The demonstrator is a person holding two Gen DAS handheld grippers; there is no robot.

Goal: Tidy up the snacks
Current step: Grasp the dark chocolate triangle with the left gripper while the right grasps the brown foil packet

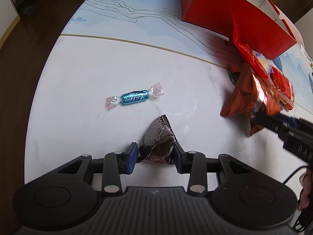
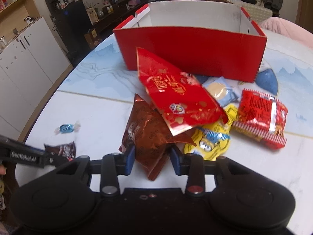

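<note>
The right hand-held gripper (image 2: 152,159) pinches a brown snack bag (image 2: 148,137), the open red box (image 2: 191,52) straight ahead at upper centre; the left hand-held gripper (image 1: 155,156) clamps a dark wrapper (image 1: 158,137) on the surface (image 1: 78,78).

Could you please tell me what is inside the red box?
Only the red box and its bare white inner walls show; its front wall hides the bottom, so any contents cannot be seen.
</note>
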